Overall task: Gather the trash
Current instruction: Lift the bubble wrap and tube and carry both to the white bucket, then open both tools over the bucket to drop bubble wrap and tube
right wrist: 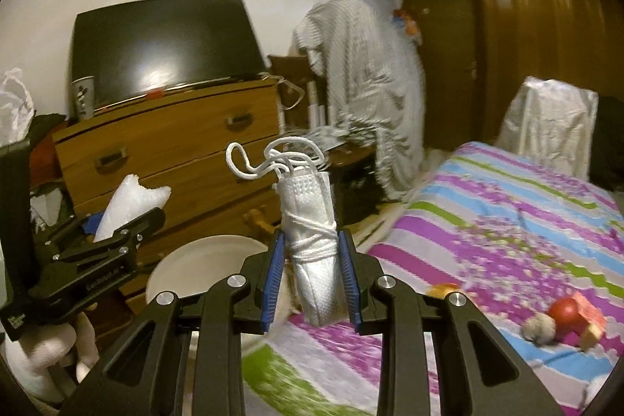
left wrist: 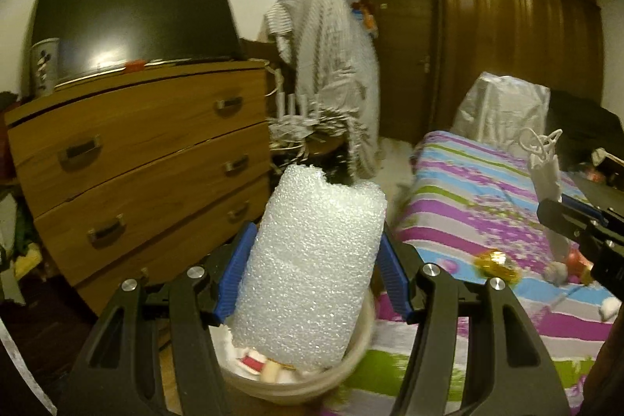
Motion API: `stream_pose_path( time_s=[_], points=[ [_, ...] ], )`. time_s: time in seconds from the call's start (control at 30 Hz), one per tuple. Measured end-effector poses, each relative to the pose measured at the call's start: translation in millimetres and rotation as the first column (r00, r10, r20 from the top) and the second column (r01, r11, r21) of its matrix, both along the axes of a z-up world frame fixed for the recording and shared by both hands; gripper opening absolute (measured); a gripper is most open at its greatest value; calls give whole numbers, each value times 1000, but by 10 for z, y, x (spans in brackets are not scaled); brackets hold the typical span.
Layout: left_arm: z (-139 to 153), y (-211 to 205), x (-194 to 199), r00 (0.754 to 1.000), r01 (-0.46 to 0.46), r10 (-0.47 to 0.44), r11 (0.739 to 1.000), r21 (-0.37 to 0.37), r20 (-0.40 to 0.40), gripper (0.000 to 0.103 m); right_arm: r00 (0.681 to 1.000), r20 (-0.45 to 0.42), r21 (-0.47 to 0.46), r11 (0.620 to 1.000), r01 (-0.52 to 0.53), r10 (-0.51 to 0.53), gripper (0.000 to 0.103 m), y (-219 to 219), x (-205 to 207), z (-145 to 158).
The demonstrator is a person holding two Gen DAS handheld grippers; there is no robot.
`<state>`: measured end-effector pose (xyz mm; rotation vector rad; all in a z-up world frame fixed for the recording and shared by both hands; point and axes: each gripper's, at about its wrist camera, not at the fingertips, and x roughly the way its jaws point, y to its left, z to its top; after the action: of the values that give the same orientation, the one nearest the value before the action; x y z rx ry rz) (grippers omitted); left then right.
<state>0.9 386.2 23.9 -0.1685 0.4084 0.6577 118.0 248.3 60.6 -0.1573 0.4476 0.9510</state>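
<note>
- Left claw (left wrist: 316, 260): blue ribbed pads clamped on a white foam sheet (left wrist: 312, 268), pebbled and rolled into a stubby cylinder, held upright directly above a round cream bin (left wrist: 351, 365).
- Right claw (right wrist: 312, 273): clamped on a folded white face mask (right wrist: 316, 240), quilted, bound with its own cord, over the edge of the striped bed (right wrist: 507, 205).
- Wooden dresser (left wrist: 148, 158) behind.

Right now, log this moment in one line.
left tongs: shut on foam sheet above bin | right tongs: shut on face mask
</note>
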Motion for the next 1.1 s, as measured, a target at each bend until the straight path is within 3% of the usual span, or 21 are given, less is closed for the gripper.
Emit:
stream_pose_path(
  time_s=[0.4, 0.57, 0.7, 0.87, 1.1],
  points=[
    [-265, 757, -70, 995, -84, 80, 994, -65, -64, 58, 978, -135, -135, 975, -177, 159, 29, 1317, 80, -294],
    [-427, 1063, 54, 990, -86, 72, 990, -112, -118, 58, 941, -276, -250, 931, -266, 195, 29, 1892, 340, -529],
    [-536, 1233, 115, 987, -93, 72, 986, -141, -146, 58, 924, -333, -333, 893, -303, 189, 29, 2249, 508, -740],
    [-732, 1362, 191, 978, -99, 66, 981, -165, -196, 58, 906, -388, -389, 862, -325, 166, 29, 2396, 695, -962],
    [-931, 1476, 232, 972, -106, 61, 976, -190, -228, 58, 905, -396, -398, 859, -320, 154, 29, 2392, 790, -1142]
  ],
)
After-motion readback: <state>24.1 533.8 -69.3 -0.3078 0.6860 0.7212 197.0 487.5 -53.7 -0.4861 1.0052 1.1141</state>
